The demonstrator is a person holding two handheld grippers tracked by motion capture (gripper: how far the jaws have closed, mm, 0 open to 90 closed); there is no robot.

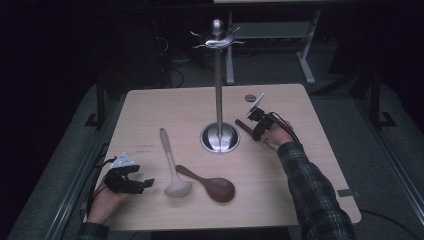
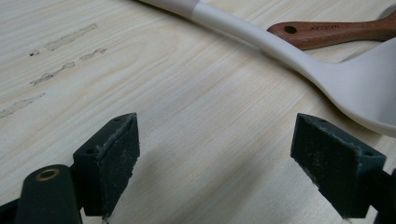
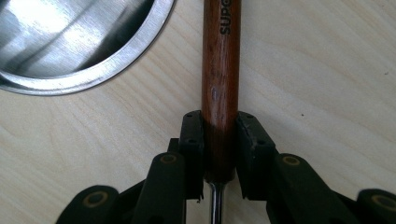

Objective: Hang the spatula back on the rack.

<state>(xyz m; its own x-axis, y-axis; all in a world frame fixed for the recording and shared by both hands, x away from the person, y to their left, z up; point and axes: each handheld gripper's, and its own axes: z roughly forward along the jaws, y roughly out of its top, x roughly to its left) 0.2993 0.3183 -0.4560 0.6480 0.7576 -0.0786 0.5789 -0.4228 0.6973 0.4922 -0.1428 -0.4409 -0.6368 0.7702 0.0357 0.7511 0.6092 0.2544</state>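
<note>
My right gripper [image 3: 219, 154] is pinching a dark wooden handle [image 3: 221, 79], one pad pressed against each side of it near the end where a thin metal shank comes out. The handle lies flat on the surface [image 1: 150, 115], just beside the round steel base [image 1: 219, 137] of the utensil stand [image 1: 218, 75], with a narrow strip of bare wood between the two. From the high view I see this gripper [image 1: 257, 122] at the right of the stand's base, the hand [image 1: 277, 134] behind it and a plaid sleeve [image 1: 312, 195] running back toward the near edge. My left gripper [image 2: 215, 163] rests low over the near left part of the surface with its jaws spread wide and only bare wood grain between them. Just ahead of it lies a pale ladle [image 2: 327, 74], its bowl near the gripper's right jaw but not touching it. Beyond the ladle lies a brown wooden spoon [image 1: 210, 184], well apart from the handle I am gripping. A small dark round thing [image 1: 250, 98] sits near the far edge, too small for me to identify.
</note>
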